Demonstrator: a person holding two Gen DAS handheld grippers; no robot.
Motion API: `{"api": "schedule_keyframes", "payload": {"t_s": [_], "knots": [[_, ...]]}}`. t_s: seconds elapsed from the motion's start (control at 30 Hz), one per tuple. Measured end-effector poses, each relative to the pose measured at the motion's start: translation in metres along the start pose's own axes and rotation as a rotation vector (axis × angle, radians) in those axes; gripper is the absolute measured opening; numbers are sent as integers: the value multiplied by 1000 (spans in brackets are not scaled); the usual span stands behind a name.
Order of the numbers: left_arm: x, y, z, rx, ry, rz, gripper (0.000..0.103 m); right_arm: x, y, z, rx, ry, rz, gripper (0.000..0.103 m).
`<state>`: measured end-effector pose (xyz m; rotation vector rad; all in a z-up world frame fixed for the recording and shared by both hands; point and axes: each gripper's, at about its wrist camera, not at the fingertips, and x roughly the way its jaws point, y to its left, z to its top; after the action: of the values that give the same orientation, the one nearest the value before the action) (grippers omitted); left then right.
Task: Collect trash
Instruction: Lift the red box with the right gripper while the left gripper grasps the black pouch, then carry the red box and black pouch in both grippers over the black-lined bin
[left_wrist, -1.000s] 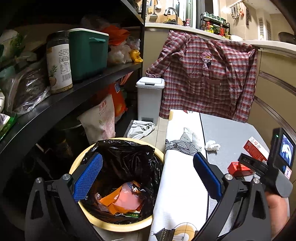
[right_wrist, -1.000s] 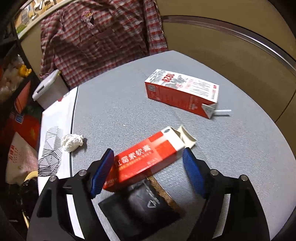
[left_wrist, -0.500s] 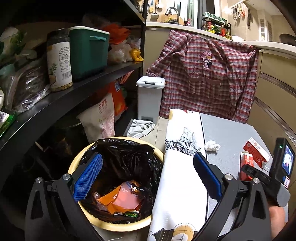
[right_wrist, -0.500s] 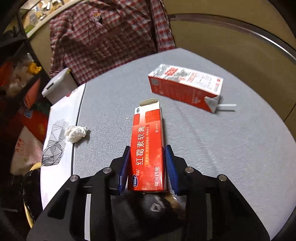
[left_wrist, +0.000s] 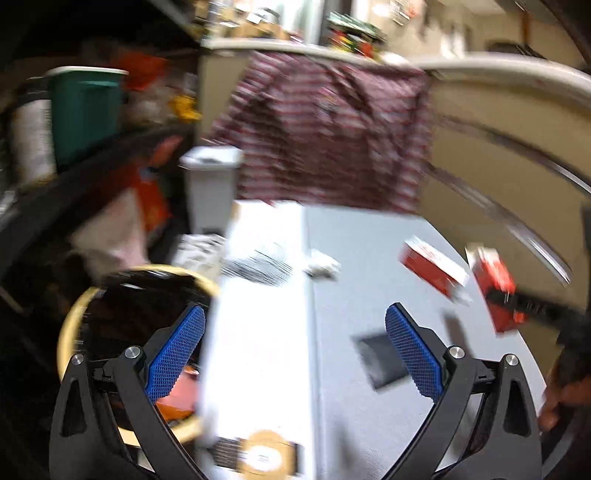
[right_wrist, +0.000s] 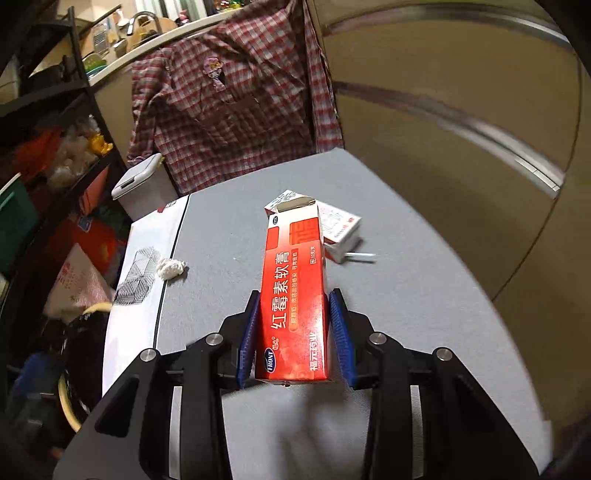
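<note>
The right gripper (right_wrist: 293, 339) has its blue pads pressed against both long sides of a red ointment box (right_wrist: 293, 295). The box stands lengthwise between the jaws with its open flap end pointing away, raised clear of the grey tabletop (right_wrist: 424, 295). The gripper is angled downward toward the table. In the left wrist view the same box (left_wrist: 496, 291) shows at the far right, tilted, with the dark gripper body behind it; the view is heavily blurred.

The left gripper (left_wrist: 295, 354) stands wide, nothing between its blue pads (left_wrist: 177, 354). It also points downward, straddling the edge where a white printed cloth (left_wrist: 258, 332) meets the grey surface. At the right edge of that view part of a hand (left_wrist: 565, 391) is visible, detail uncertain.

Beyond the held box a red and white carton (right_wrist: 340, 225) lies on its side on the table with a white straw (right_wrist: 360, 256) projecting from its near end. A crumpled white tissue (right_wrist: 170, 267) lies to the left, just beside the cloth edge. A dark flat item (left_wrist: 380, 360) lies near the left gripper's right finger; identity cannot be determined.

Left of the table, on the floor, stands a yellow-rimmed bin (left_wrist: 74, 317) lined with a black bag, orange wrappers inside. Farther off are a white lidded bin (right_wrist: 142, 188), a plaid shirt (right_wrist: 236, 110) draped over the counter, and dark shelving (right_wrist: 48, 147).
</note>
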<state>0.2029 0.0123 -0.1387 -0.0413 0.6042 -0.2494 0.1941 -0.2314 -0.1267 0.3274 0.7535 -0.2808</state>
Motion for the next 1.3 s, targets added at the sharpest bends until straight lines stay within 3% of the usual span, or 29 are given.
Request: {"api": "schedule_keyframes", "payload": {"t_s": [0.1,0.27,0.5,0.67,0.73,0.77,0.83,0.9,0.97,1.0,1.3], "knots": [[16,-32,-15,113,52,-62,95,-20,-14,-6,-41,9,-7,38],[34,-59,-27,175,119,-147,93,-27,-43,-21,-40,55,-51,38],[63,-92,-30,255,199,-208,89,-19,-66,-22,-7,77,-70,38],[90,-105,-40,312,298,-218,85,-9,-72,-22,26,106,-57,38],[102,-107,-47,323,358,-207,72,-6,-76,-23,34,115,-61,38],[101,-110,-50,355,327,-170,72,-5,-78,-22,44,117,-62,38],[98,-109,-48,337,317,-182,48,-3,-82,-21,64,119,-67,38],[97,-105,-45,323,312,-180,39,-3,-83,-22,73,118,-72,38],[92,-103,-43,314,304,-225,10,-3,-84,-21,72,119,-70,38],[94,-103,-42,306,318,-231,4,-3,-83,-21,70,119,-67,38],[75,-71,-21,176,262,-181,2,-9,-78,-20,57,106,-51,38]]}}
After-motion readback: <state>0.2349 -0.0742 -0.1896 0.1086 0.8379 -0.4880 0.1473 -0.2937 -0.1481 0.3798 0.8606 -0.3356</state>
